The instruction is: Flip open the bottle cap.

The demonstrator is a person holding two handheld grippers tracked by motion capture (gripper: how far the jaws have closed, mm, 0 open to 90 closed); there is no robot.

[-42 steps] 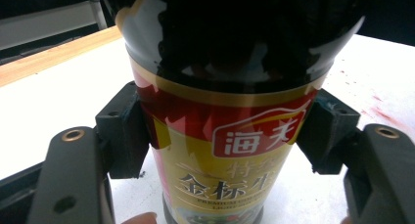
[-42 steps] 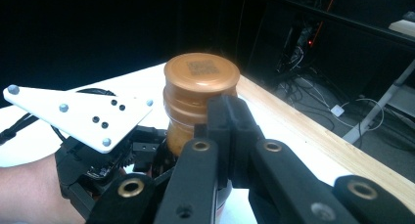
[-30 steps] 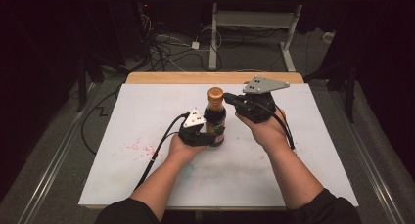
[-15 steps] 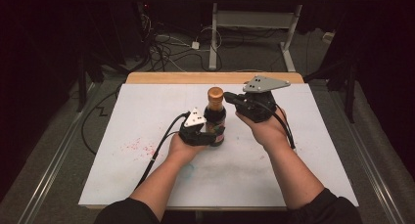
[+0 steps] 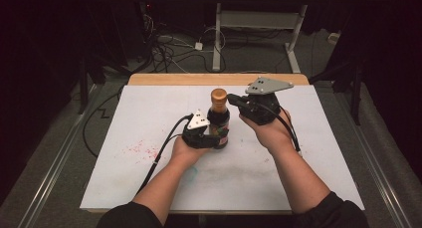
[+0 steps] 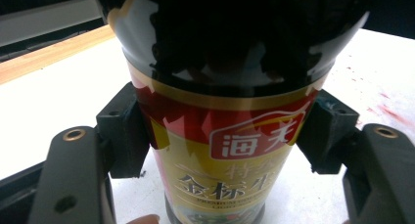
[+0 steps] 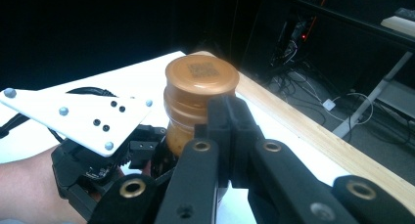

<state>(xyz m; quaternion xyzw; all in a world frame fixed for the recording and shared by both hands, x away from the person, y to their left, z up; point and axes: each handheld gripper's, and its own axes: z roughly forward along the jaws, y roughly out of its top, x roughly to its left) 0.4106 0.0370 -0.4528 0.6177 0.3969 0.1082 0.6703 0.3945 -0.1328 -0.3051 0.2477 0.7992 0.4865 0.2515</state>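
A dark sauce bottle with a red and gold label stands upright on the white table top. My left gripper is shut on its lower body, a pad pressed to each side of the label. My right gripper comes in from the right at neck height with its jaws shut together. Its tips rest against the neck just below the brown cap, with nothing between them. The left gripper's white plate sits beside the bottle.
Red stains mark the mat left of the left hand. A wooden strip runs along the table's far edge. Beyond it, cables lie on the floor beside a desk frame. Metal rails flank the table.
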